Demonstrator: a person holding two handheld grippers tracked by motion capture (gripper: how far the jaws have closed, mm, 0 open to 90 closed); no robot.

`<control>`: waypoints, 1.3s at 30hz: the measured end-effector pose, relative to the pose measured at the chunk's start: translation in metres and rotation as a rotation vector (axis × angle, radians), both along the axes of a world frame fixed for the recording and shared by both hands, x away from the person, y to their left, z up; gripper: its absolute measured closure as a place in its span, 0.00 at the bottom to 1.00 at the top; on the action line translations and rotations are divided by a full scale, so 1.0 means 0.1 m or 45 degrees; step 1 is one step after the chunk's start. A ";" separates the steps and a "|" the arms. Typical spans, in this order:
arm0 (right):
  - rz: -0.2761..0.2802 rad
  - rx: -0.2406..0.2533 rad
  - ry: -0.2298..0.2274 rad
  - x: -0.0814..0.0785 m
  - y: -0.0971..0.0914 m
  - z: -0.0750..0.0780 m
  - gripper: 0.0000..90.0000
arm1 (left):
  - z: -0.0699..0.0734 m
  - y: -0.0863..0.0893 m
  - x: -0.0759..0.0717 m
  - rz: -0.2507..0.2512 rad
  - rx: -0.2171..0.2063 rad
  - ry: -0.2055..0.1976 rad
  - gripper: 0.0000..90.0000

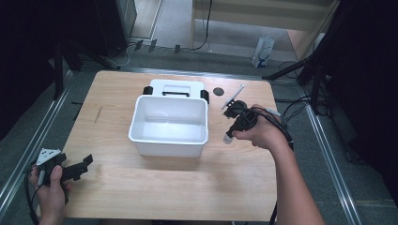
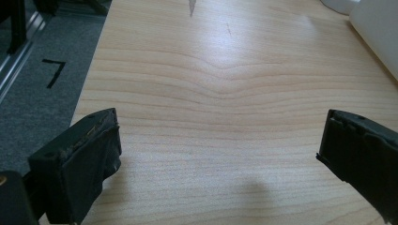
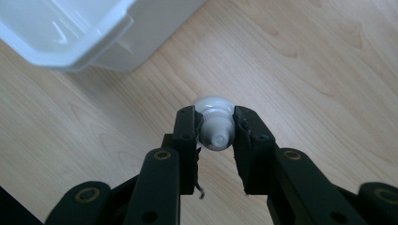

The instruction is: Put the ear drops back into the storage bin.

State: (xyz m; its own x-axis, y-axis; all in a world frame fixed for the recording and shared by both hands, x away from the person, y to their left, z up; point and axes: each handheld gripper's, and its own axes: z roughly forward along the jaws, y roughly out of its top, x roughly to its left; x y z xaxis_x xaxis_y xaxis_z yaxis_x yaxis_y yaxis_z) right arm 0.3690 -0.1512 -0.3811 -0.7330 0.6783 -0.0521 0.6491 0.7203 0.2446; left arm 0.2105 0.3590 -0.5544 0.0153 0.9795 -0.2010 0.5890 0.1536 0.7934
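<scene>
My right gripper (image 1: 229,135) hovers over the table just right of the white bin (image 1: 169,139), pointing down toward its right wall. In the right gripper view the right gripper (image 3: 215,125) is shut on a small white bulb-shaped object (image 3: 214,108) with a ribbed neck, pinched between both pads above the wood. That white object (image 1: 227,138) pokes out below the hand. My left gripper (image 1: 83,165) rests at the table's near left corner. In its own view the left gripper (image 2: 218,145) is open, with bare wood between the jaws.
The bin's white lid (image 1: 176,87) with black latches lies right behind the bin. A small black disc (image 1: 218,90) and a thin white stick (image 1: 236,95) lie at the back right. Bin corner (image 2: 375,33) shows far right. Table edges drop to grey floor.
</scene>
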 end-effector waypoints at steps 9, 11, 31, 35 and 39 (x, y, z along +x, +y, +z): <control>0.033 -0.007 -0.029 0.08 0.20 0.26 0.80 | 0.00 -0.01 0.00 0.003 0.007 0.004 0.00; 0.041 -0.006 -0.035 0.10 0.23 0.32 0.80 | 0.00 -0.01 0.00 0.002 0.010 0.005 0.00; 0.146 0.000 -0.077 0.17 0.65 0.73 0.80 | 0.00 -0.01 0.01 0.006 0.015 0.007 0.00; 0.169 0.001 -0.069 0.18 0.73 0.70 0.80 | 0.00 -0.01 0.01 0.006 0.015 0.006 0.00; 0.189 0.001 -0.059 0.19 0.81 0.65 0.80 | 0.00 -0.01 0.01 0.007 0.012 0.007 0.00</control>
